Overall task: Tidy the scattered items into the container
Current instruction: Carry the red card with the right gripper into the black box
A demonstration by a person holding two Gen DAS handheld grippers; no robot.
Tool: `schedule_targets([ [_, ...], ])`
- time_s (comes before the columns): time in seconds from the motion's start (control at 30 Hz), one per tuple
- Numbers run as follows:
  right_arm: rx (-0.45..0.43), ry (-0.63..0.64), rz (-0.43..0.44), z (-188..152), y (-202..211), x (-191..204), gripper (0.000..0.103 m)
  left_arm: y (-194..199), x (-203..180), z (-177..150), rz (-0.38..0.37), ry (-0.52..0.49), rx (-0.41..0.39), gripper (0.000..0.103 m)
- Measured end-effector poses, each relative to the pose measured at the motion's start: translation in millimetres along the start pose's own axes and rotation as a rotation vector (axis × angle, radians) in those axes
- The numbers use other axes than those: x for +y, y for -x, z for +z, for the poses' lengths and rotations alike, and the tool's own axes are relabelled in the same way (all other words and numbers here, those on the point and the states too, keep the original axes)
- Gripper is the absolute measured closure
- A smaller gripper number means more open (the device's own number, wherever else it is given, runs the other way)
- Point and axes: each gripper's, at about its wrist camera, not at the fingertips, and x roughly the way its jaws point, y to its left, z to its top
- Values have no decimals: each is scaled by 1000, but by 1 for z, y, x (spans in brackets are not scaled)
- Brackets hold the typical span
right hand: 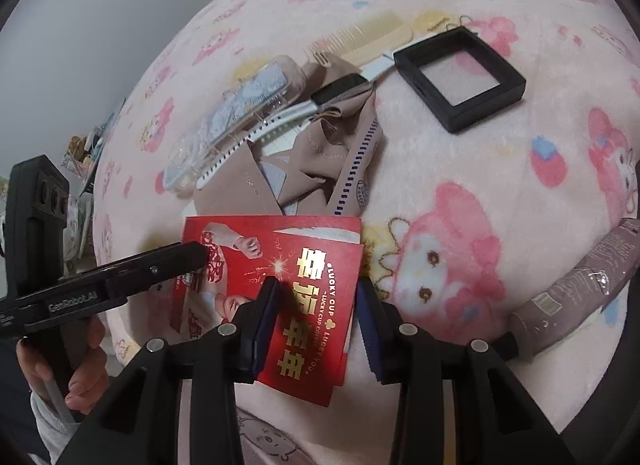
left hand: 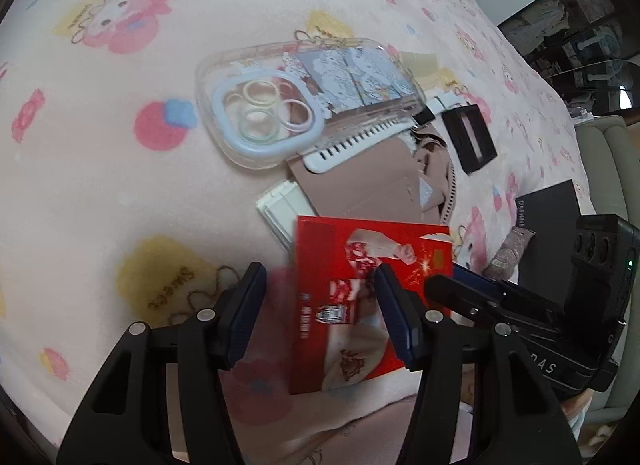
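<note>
A pink cartoon-print blanket carries the clutter. Nearest, the red paper bag lies between the released right gripper jaws; the left gripper, also released, straddles its edge. Beyond lie a clear phone case and a black frame box. Judged step: opening the bag; next, pinch its edges.

Both fisheye cameras sat just behind their own fingers and looked steeply down at the bed's pink patterned blanket from close above. The left wrist view faced the red packet with the right gripper entering from its right edge. The right wrist view faced the same red packet, the left gripper crossing in from its left. Both views shared the packet, the clear phone case, the beige cloth and the black frame.
</note>
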Motion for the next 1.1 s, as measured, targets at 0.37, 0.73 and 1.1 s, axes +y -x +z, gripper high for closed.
schedule_targets([
  [0.37, -117, -4, 32, -27, 80, 11, 69, 58, -72, -33, -68, -143, -77, 48],
  [0.73, -413, -65, -152, -69, 238, -41, 68, 76, -241, -44, -222, -403, -157, 48],
  [1.1, -430, -277, -307, -127, 304, -193, 68, -40, -388, -83, -304, -561, 35, 47],
])
